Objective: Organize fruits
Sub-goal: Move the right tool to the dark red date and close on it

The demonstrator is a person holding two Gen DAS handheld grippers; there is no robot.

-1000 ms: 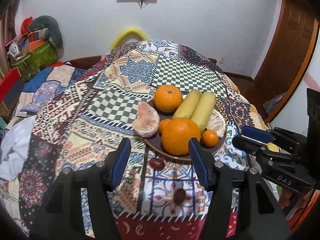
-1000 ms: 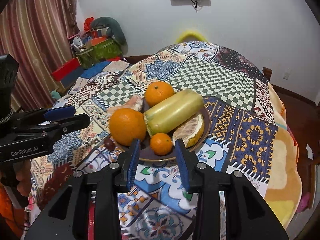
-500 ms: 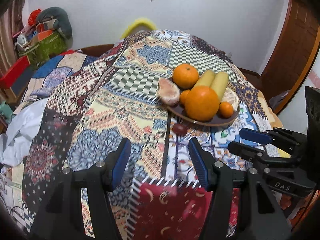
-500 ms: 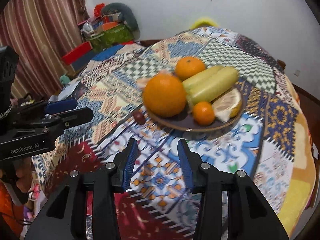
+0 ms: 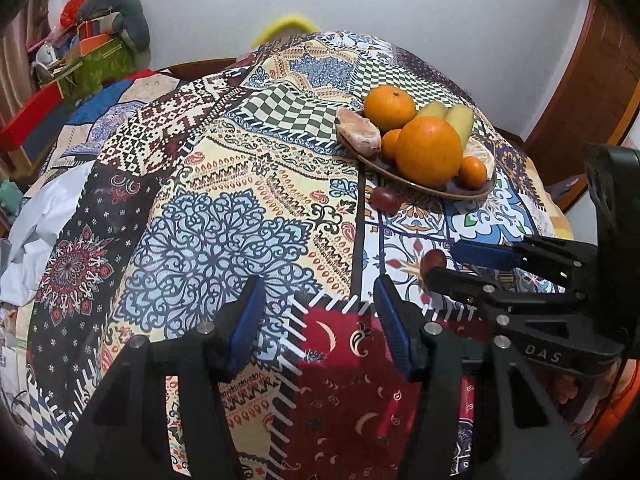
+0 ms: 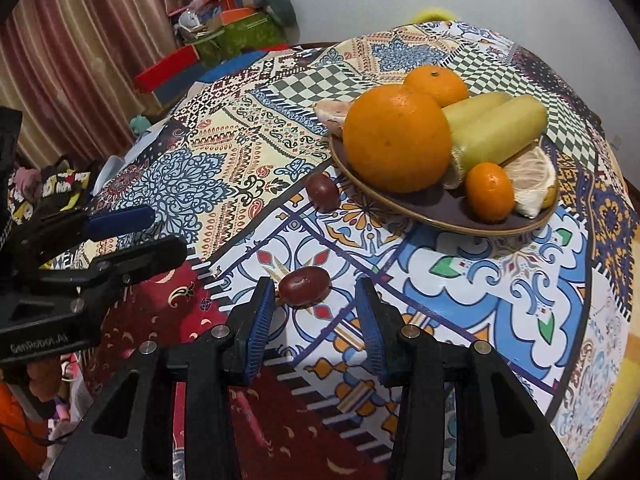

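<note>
Patchwork tablecloth (image 6: 192,184): soft and draped over the table; could wrinkle or slide under a pushing finger.
Brown plate (image 6: 440,216): already crowded with a large orange (image 6: 396,136), other fruits close around; could tip or spill if bumped at the rim.
Left gripper (image 5: 316,320): released, jaws wide, grasping nothing, above the near cloth.
Right gripper (image 6: 316,320): released too, just behind the near date (image 6: 305,280); could roll it away by touching one side first.
Far date (image 6: 322,191): on cloth, just beside the plate.
Hidden: plate's back side, behind the fruits; near table edge, under the grippers.
</note>
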